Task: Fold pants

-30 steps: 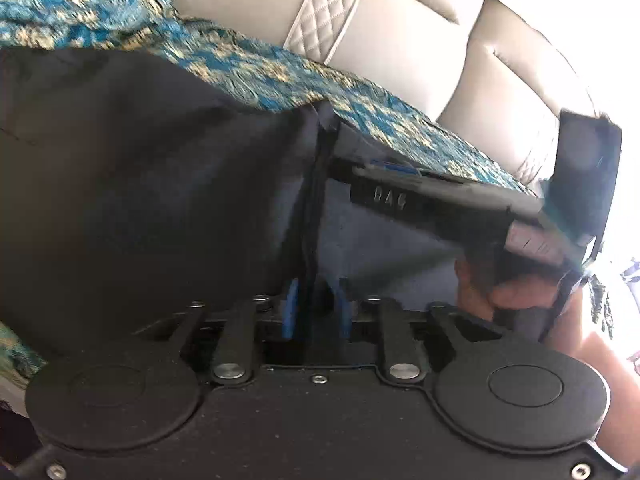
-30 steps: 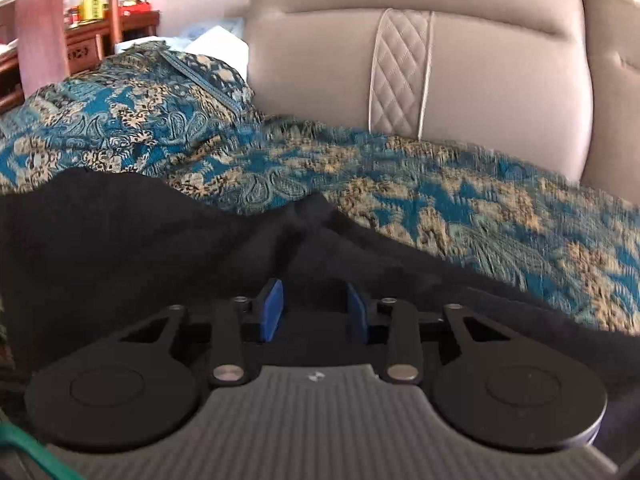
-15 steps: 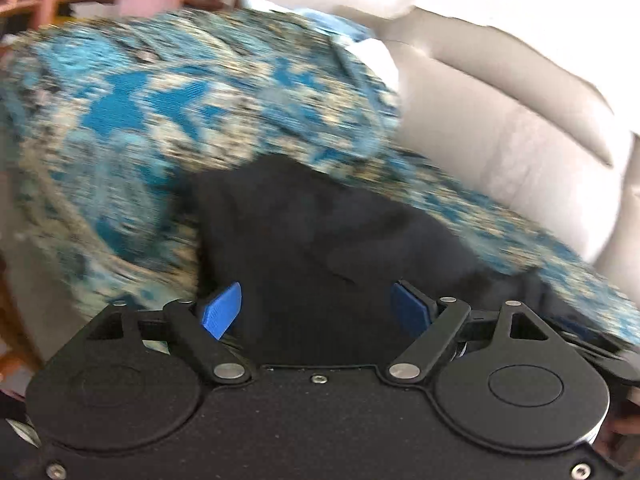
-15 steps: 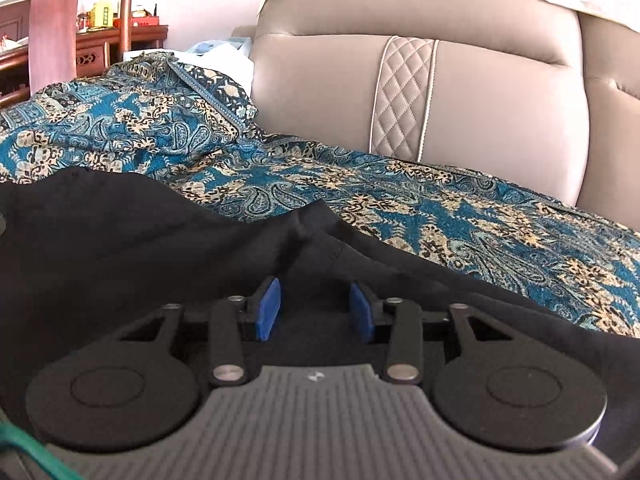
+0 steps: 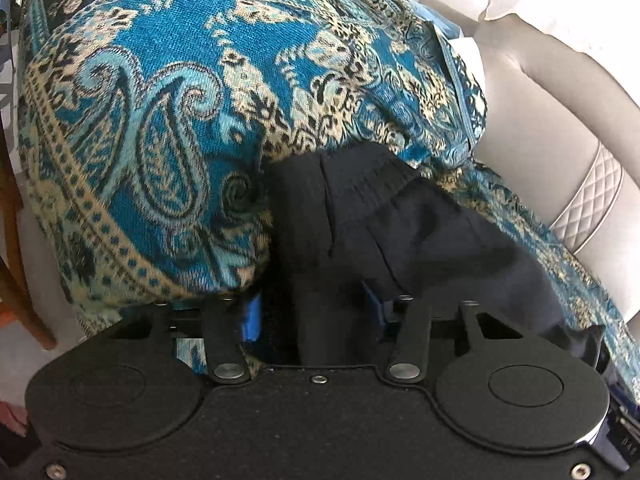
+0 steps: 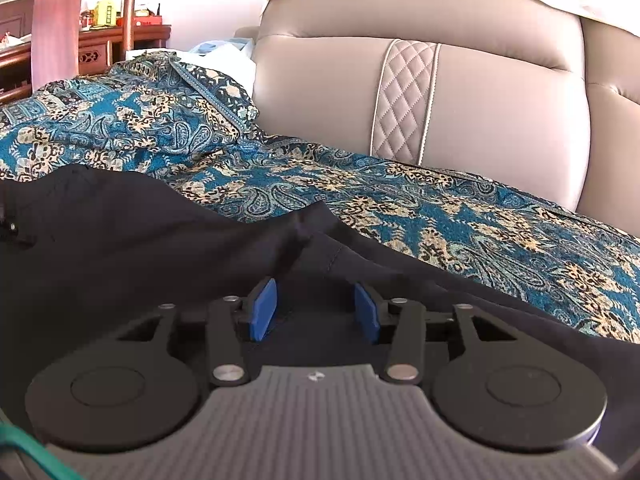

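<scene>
The black pants [image 5: 400,220] lie on a blue paisley cover over the sofa. In the left wrist view their ribbed waistband end [image 5: 360,176] is bunched against the covered armrest. My left gripper [image 5: 312,312] has its blue pads partly apart, with a thick fold of the pants between them. In the right wrist view the pants [image 6: 140,248] spread across the seat with a raised crease [image 6: 308,224] ahead. My right gripper [image 6: 316,308] sits low over the cloth, pads [image 6: 262,308] apart, gripping nothing.
The blue paisley cover [image 6: 440,208] drapes the seat and the armrest [image 5: 140,120]. The beige leather backrest [image 6: 480,100] rises behind. A wooden cabinet with bottles [image 6: 104,36] and a pink post [image 6: 56,20] stand at the far left.
My left gripper let go of the pants, opened wide, swung left to the armrest end, and now closes in around the bunched waistband. My right gripper has opened slightly and barely moved.
</scene>
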Tool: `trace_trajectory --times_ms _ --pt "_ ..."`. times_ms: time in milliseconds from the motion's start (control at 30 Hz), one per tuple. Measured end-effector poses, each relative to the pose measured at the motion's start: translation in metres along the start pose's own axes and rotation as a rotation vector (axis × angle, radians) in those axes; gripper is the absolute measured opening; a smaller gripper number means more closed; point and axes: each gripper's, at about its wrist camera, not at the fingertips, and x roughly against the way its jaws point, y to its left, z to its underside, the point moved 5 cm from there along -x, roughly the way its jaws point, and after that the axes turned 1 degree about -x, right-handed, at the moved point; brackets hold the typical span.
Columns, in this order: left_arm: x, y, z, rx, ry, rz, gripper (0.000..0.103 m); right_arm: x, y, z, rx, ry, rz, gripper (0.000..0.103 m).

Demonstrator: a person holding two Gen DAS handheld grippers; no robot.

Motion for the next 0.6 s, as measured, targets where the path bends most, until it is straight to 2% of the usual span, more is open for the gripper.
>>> trace_trajectory --times_ms 100,133,233,267,367,433,467,600 --pt "0.002 0.0 -0.003 0.01 -0.009 0.025 0.034 0.0 0.001 0.0 0.009 -0.002 0.003 0.062" --pt "0.005 -0.002 -0.002 -0.003 -0.019 0.032 0.029 0.0 0.001 0.0 0.011 -0.003 0.004 0.062" --pt "0.012 -0.009 0.006 -0.084 -0.053 0.006 0.024 0.0 0.001 0.0 0.011 -0.005 0.003 0.062" --pt "0.016 -0.015 0.01 -0.138 -0.077 -0.025 0.021 0.0 0.001 0.0 0.01 -0.005 0.003 0.063" --pt "0.032 -0.045 0.026 -0.383 -0.201 -0.103 0.017 0.0 0.001 0.0 0.01 -0.005 0.004 0.063" --pt "0.038 -0.066 0.039 -0.532 -0.248 -0.112 0.017 0.0 0.001 0.0 0.01 -0.006 0.004 0.063" --pt "0.039 -0.072 0.043 -0.564 -0.251 -0.104 0.018 0.0 0.001 0.0 0.01 -0.005 0.004 0.063" --pt "0.037 -0.081 0.048 -0.525 -0.195 -0.046 0.022 0.0 0.0 0.001 0.008 -0.005 0.004 0.064"
